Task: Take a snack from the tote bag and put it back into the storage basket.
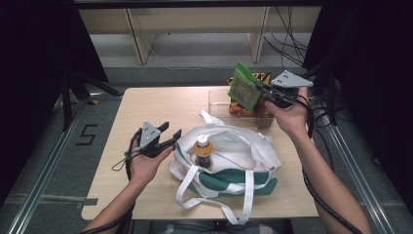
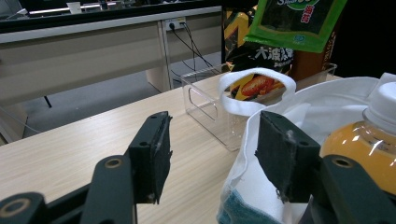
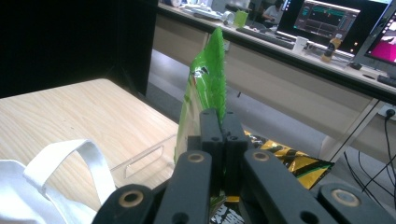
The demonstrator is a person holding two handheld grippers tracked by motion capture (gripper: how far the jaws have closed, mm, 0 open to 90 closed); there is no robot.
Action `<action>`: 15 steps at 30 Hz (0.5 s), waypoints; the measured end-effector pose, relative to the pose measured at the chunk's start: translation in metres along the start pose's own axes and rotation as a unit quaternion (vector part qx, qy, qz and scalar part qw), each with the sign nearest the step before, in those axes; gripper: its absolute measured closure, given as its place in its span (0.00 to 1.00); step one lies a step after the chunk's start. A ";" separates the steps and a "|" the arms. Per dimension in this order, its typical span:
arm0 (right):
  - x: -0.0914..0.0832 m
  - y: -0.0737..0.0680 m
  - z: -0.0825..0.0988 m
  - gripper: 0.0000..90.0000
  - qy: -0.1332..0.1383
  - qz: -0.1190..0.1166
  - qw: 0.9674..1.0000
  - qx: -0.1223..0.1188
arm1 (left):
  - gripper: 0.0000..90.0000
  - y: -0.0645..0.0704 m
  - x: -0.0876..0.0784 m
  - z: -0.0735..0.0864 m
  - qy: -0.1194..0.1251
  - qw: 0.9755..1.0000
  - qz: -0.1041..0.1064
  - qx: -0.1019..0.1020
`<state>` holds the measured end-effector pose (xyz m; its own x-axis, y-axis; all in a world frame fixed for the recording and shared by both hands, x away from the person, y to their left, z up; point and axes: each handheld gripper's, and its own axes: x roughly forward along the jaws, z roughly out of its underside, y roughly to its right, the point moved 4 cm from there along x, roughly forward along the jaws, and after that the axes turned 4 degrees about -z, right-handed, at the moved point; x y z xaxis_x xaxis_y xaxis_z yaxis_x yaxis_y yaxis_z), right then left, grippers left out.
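High view: green snack packet (image 1: 244, 87) clamped in right hand-held gripper (image 1: 263, 91) above clear bin (image 1: 219, 97).

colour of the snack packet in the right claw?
Bright green snack packet, with a darker printed panel on its face; clearest in the high view.

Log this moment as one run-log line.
right tongs: shut on green snack packet, above clear bin | left tongs: open, at tote bag rim | bottle: upright in bag
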<state>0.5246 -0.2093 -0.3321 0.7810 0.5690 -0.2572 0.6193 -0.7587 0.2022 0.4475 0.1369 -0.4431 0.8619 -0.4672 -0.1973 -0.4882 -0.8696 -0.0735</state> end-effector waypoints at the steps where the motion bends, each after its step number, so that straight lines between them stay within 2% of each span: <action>1: 0.001 0.000 0.000 1.00 0.001 -0.001 1.000 -0.002 | 0.49 0.000 0.000 0.000 0.001 1.000 0.001 -0.001; 12: 0.007 0.000 0.006 1.00 -0.003 0.004 1.000 -0.007 | 0.49 0.001 0.001 0.000 0.006 1.000 0.004 -0.001; 15: 0.010 0.000 0.008 1.00 -0.004 0.005 1.000 -0.014 | 0.49 0.001 0.002 0.000 0.006 1.000 0.005 -0.002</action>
<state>0.5314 -0.2060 -0.3418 0.7868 0.5586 -0.2623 0.6133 -0.7552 0.2315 0.4482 0.1353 -0.4437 0.8586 -0.4773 -0.1867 -0.4960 -0.8657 -0.0679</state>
